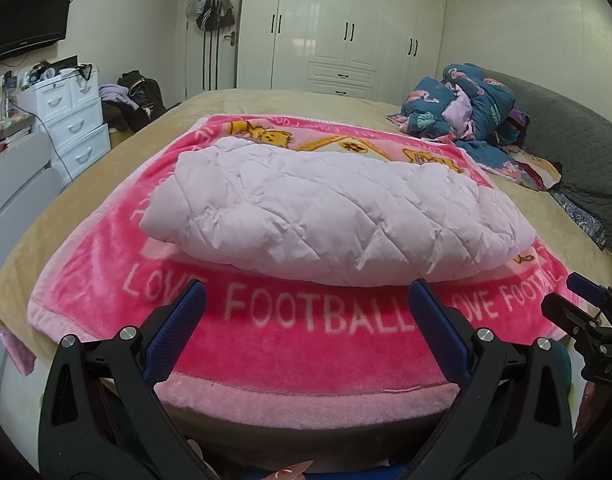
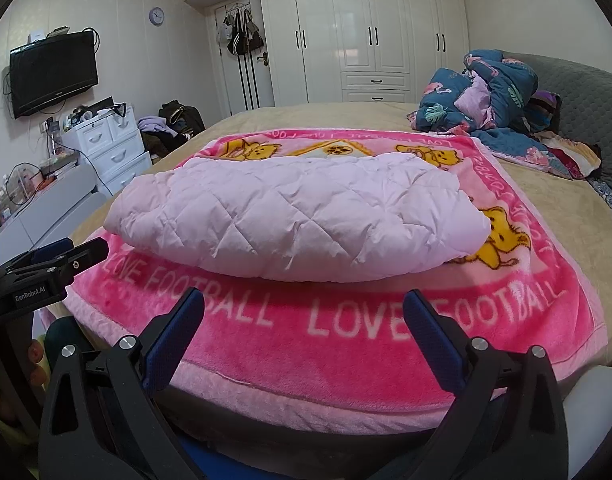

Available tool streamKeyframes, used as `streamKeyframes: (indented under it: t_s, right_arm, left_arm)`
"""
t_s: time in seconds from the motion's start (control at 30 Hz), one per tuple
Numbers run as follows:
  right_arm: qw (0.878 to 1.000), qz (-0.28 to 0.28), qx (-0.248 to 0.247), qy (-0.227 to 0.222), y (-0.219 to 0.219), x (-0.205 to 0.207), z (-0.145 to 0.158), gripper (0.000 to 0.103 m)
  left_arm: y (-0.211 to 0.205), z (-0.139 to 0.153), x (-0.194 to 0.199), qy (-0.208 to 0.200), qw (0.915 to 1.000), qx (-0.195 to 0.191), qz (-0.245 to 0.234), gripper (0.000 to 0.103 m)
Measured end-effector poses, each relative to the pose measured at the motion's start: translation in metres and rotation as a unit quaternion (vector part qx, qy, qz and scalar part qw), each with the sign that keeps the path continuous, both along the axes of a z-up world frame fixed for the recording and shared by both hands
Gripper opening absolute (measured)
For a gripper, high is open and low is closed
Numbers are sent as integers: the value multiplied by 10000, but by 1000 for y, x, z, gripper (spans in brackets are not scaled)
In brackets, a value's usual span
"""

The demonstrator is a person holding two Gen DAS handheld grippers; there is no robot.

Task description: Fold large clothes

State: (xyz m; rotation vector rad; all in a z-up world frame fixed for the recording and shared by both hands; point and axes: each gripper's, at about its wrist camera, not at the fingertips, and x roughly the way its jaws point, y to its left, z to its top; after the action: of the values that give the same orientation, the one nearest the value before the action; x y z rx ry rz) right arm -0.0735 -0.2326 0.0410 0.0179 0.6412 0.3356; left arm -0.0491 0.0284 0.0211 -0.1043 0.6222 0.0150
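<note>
A pale pink quilted garment [image 1: 330, 208] [image 2: 297, 216] lies folded into a thick bundle on a bright pink "LOVE FOOTBALL" blanket [image 1: 306, 344] [image 2: 346, 344] spread over the bed. My left gripper [image 1: 306, 292] hovers open just in front of the bundle's near edge, with nothing between its blue pads. Over the blanket's front border my right gripper [image 2: 303, 300] is open too, and holds nothing. Each gripper shows in the other's view: the right gripper [image 1: 586, 304] at the right edge, the left gripper [image 2: 53, 256] at the left edge.
A heap of blue patterned bedding [image 1: 474, 108] [image 2: 494, 96] lies at the bed's far right by a grey headboard [image 2: 586, 104]. White drawers [image 1: 73, 120], a pile of dark clothes [image 2: 177, 120], a wall TV [image 2: 51, 72] and a white wardrobe [image 2: 366, 32] stand beyond the beige bed [image 1: 285, 100].
</note>
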Motion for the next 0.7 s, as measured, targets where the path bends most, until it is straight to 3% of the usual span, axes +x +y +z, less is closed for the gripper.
streamKeyframes:
  t_s: [0.7]
  right_arm:
    - [10000,4,-18,5,-1,-1,-2,99]
  left_arm:
    - [0,1,-1,15,10000,31,21,94]
